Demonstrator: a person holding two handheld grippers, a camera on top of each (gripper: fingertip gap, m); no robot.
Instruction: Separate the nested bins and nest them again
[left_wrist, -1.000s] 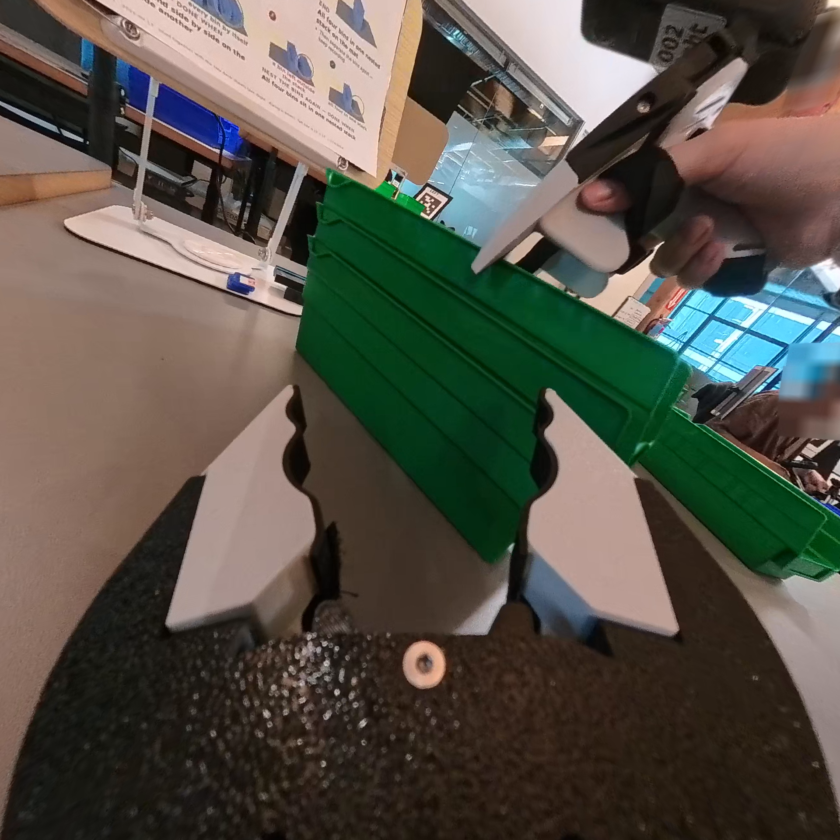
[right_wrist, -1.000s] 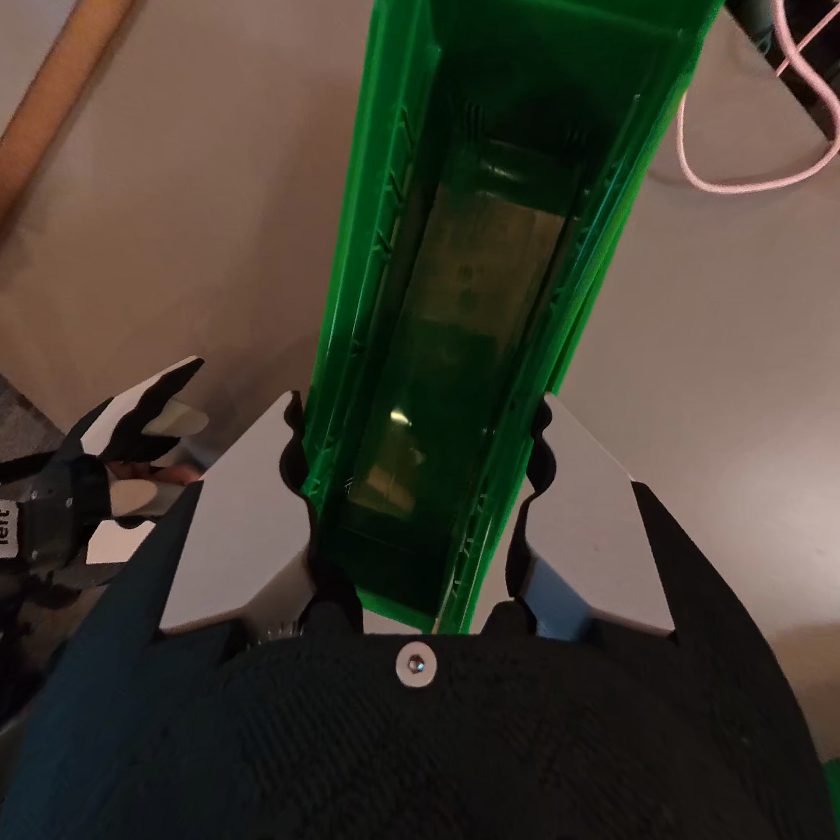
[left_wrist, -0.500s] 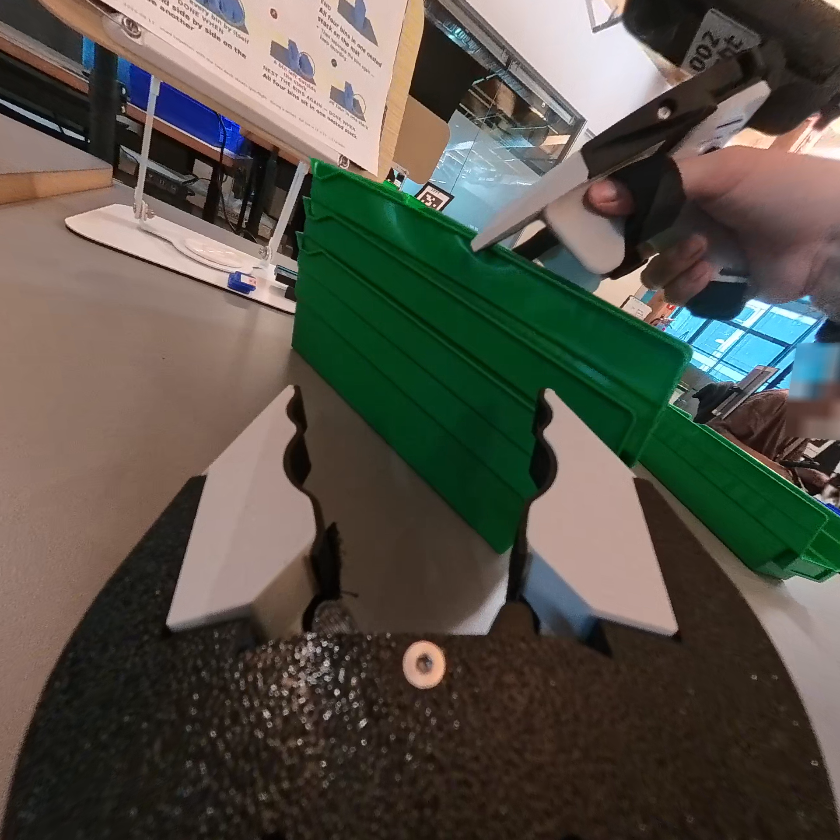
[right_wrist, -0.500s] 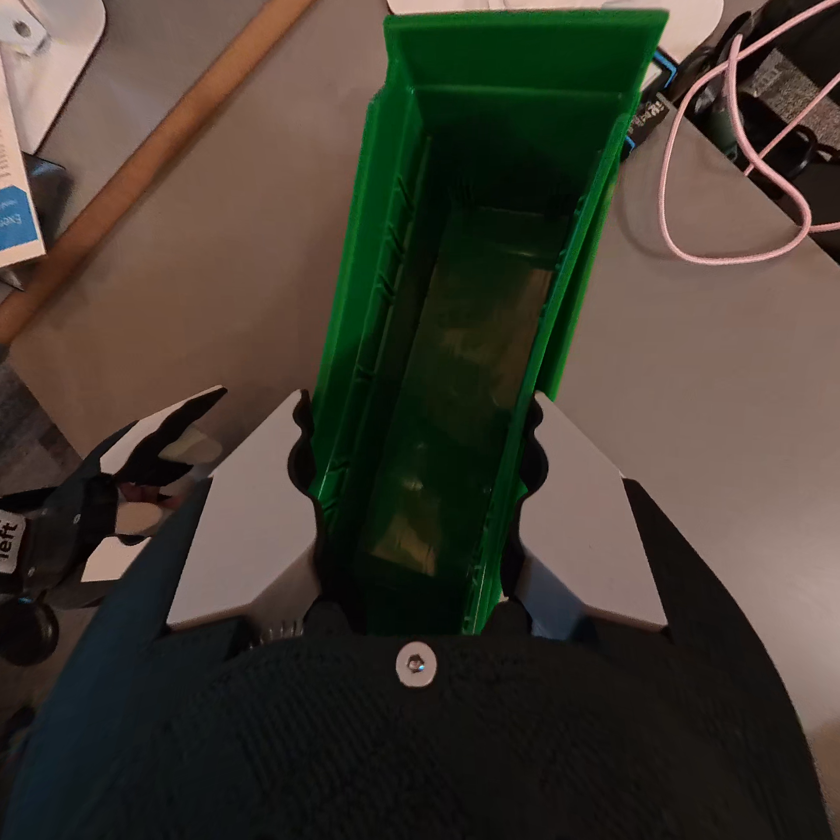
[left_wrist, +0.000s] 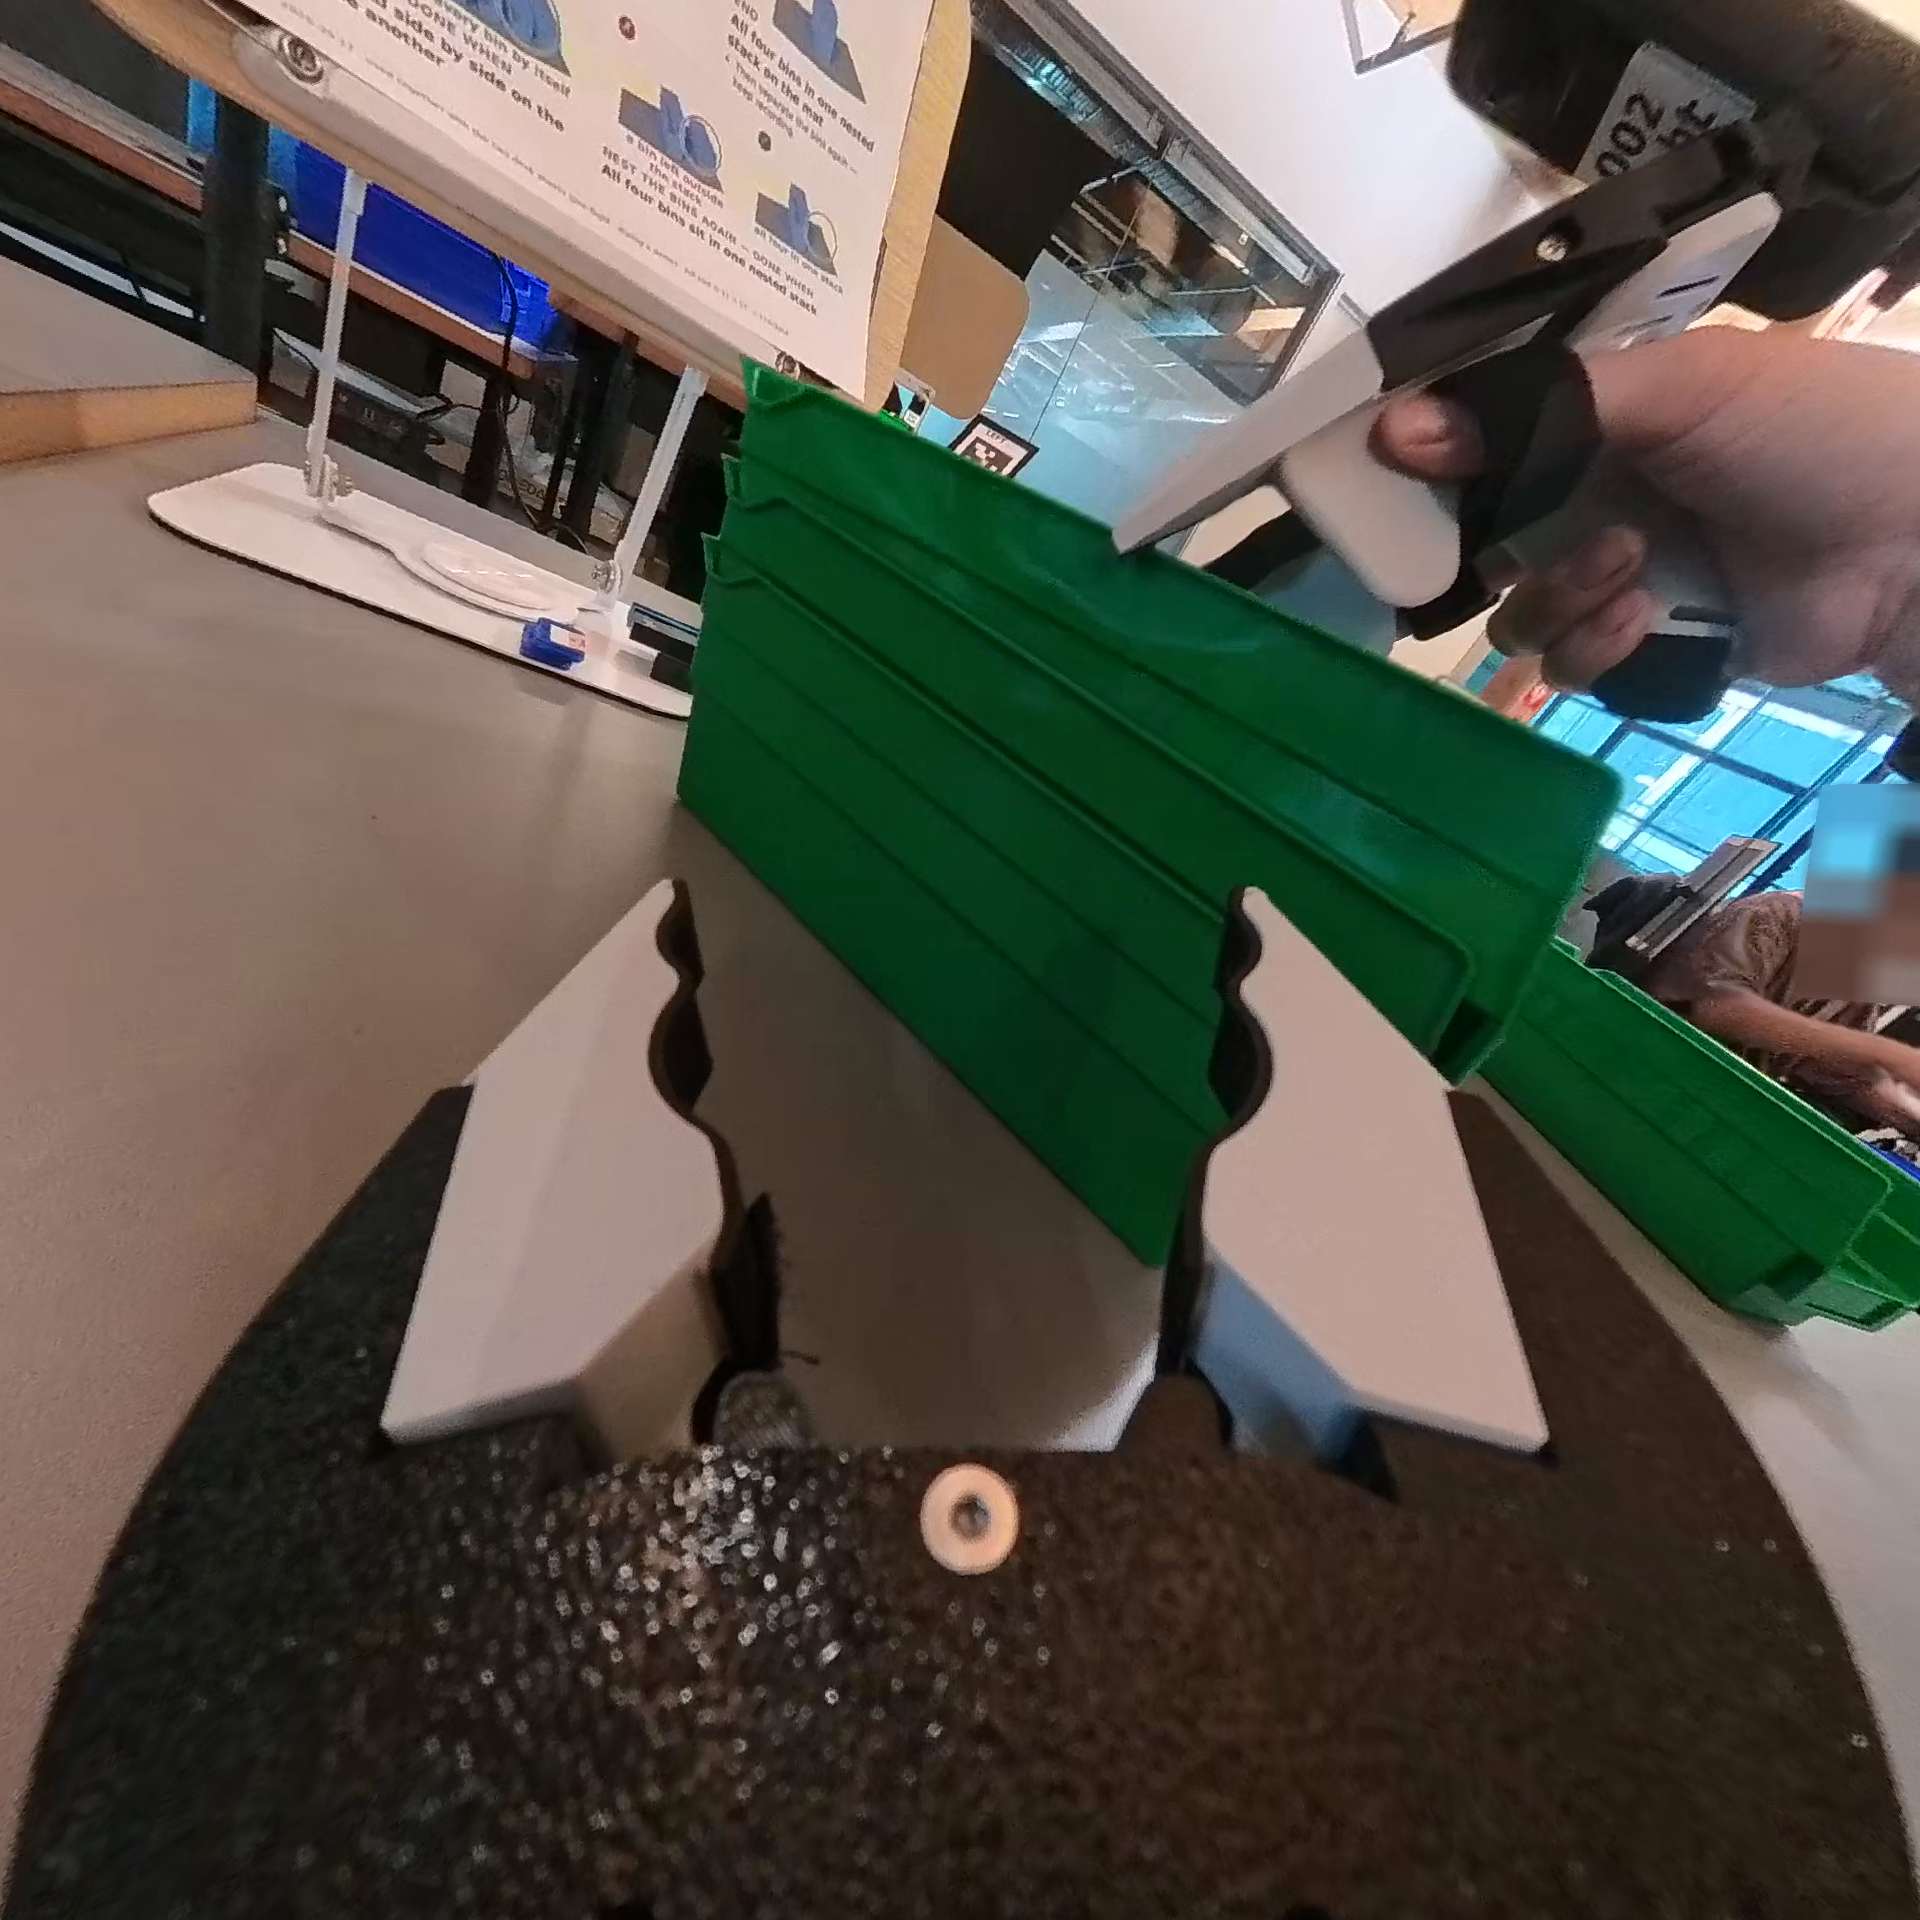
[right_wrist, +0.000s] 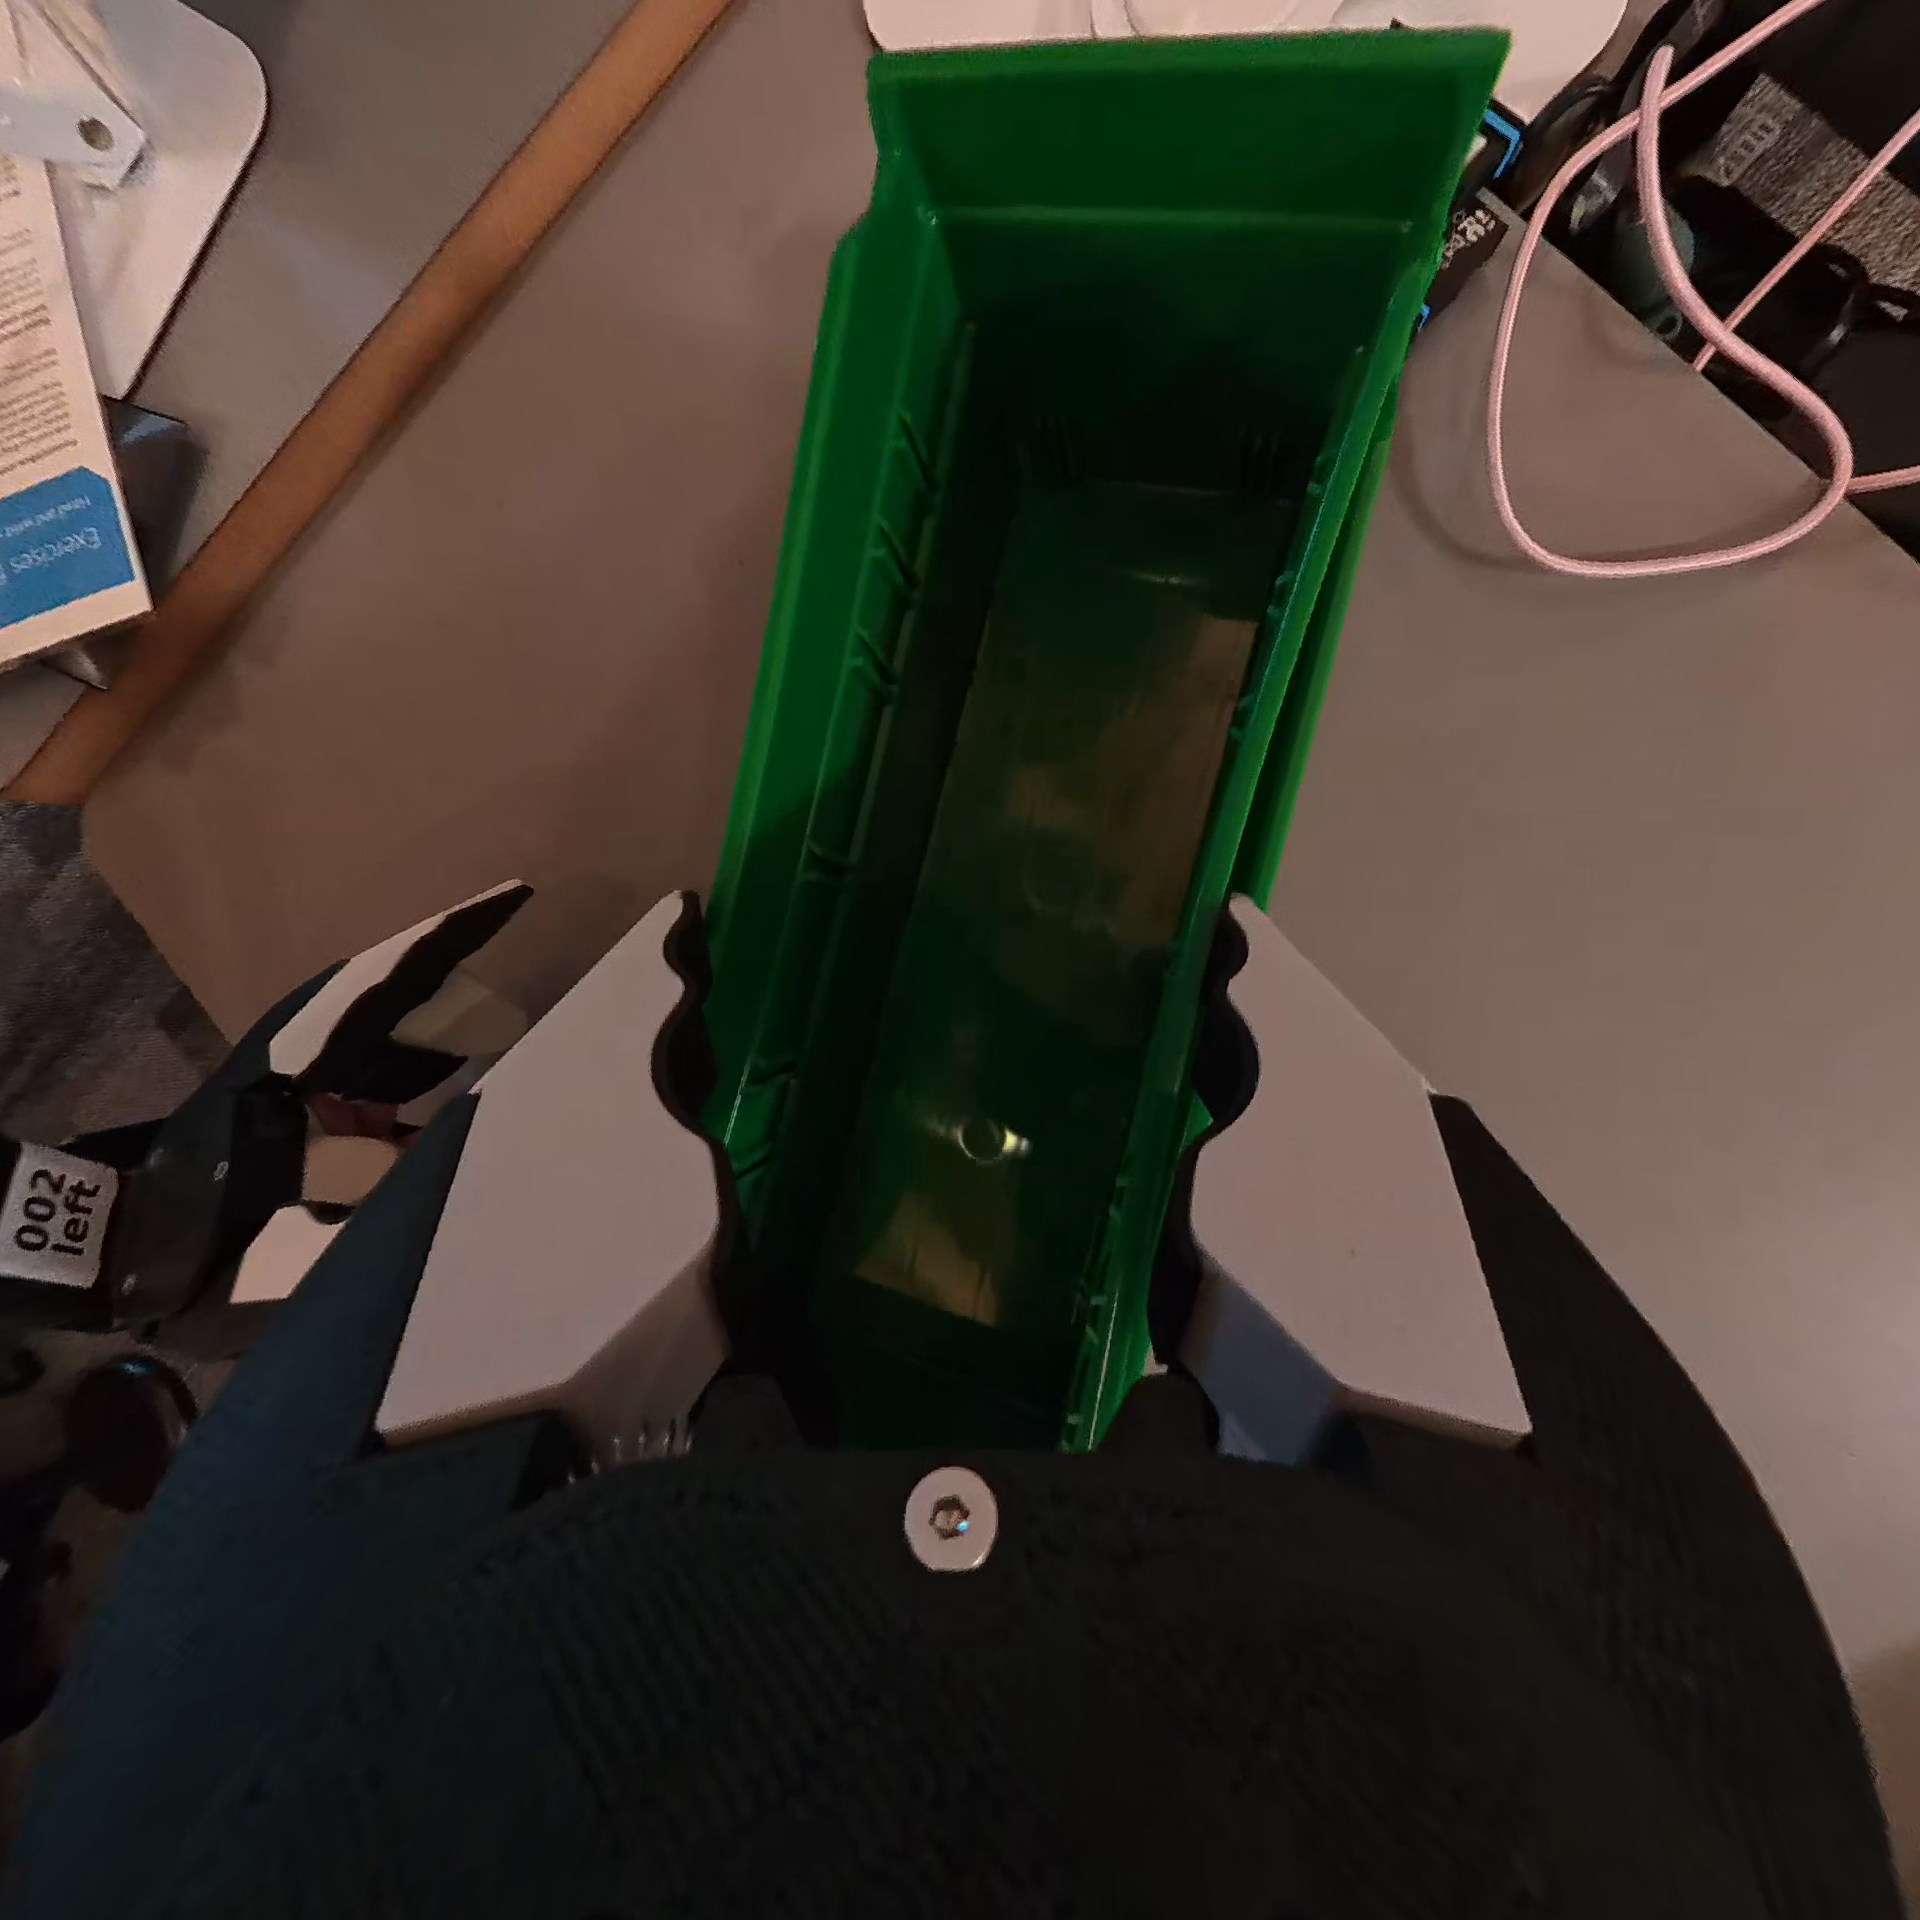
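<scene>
Right wrist view looks straight down into the green nested bins (right_wrist: 1049, 727), which run lengthwise ahead of the right tool (right_wrist: 961, 997). Its two fingers (right_wrist: 582, 1174) stand spread to the width of the stack, one outside each long wall at the near end, close against the rims; whether they press the plastic I cannot tell. The top bin's glossy floor is bare, and the end wall of a lower bin stands out past it at the far end. Beyond that end a pink cable (right_wrist: 1662, 395) loops on the grey surface (right_wrist: 1558, 883). Off to the left of this tool a wooden strip (right_wrist: 343, 384) crosses the surface at a slant, with a printed leaflet (right_wrist: 52, 499) past it.

Seen from the left wrist view, the left tool (left_wrist: 956, 997) sits low on the surface (left_wrist: 260, 831) with its fingers wide apart and nothing between them. The stack (left_wrist: 1039, 831) stands just ahead and to the right of it, its ribbed long side behind the right fingertip. The right tool (left_wrist: 1195, 499) comes down from above, held by a hand (left_wrist: 1714, 499), its visible finger tip at the top rim. Further green bins (left_wrist: 1714, 1174) lie low on the surface to the right, just behind the stack. A white stand (left_wrist: 416, 530) carrying an instruction sheet (left_wrist: 675, 125) is ahead to the left.
</scene>
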